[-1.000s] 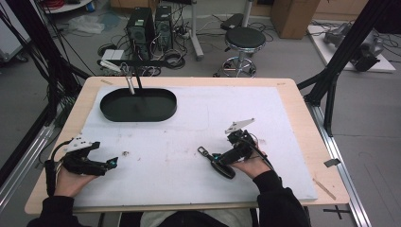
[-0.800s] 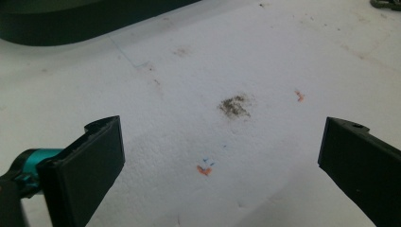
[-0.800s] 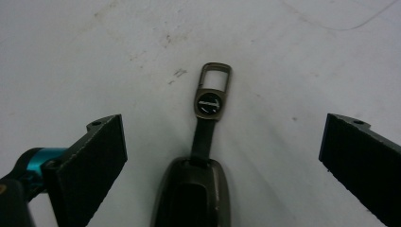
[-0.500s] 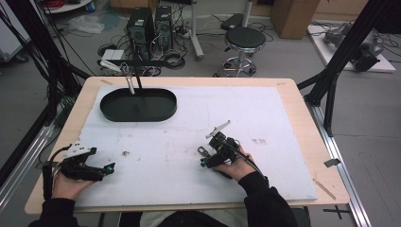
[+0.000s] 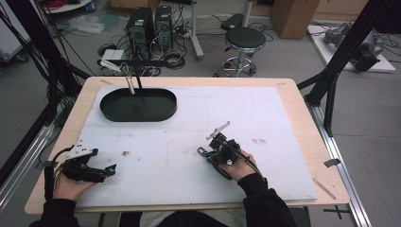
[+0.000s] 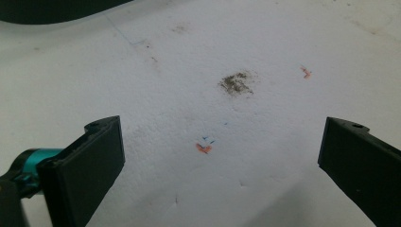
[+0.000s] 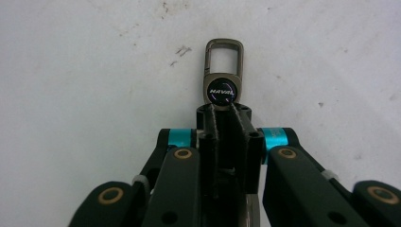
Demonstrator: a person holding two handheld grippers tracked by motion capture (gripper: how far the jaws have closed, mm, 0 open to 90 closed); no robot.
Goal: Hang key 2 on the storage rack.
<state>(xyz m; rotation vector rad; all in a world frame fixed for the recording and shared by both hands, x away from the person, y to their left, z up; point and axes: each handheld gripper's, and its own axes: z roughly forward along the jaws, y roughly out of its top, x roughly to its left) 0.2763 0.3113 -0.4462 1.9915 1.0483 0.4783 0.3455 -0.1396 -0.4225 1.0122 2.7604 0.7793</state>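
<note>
**Right gripper clamps the key fob strap on the table; left waits wide open**

The right gripper has just been closing, and its jaws now stand pressed together on the dark leather strap of a car key fob. In the right gripper view the strap runs down between the two pads, while the round badge and the metal clasp loop stick out past the fingertips, flat against the white table cover. Taking the strap rather than the metal end looks deliberate: the leather is soft and thin enough for the pads to bite, and the clasp stays free for hooking or hanging afterwards.

From the high view, the right gripper sits low over the near middle of the table, with the clasp pointing toward the person's left. The fob still appears to rest on the surface, so the grip seems freshly made and a lift has not begun.

The left gripper rests at the near left edge, well apart from the fob. Its jaws stand wide apart in the left gripper view, holding nothing, with bare stained cover between them; it seems parked out of the way.

At the far left, a black oval tray lies under a thin stand, possibly where the fob is bound.
</note>
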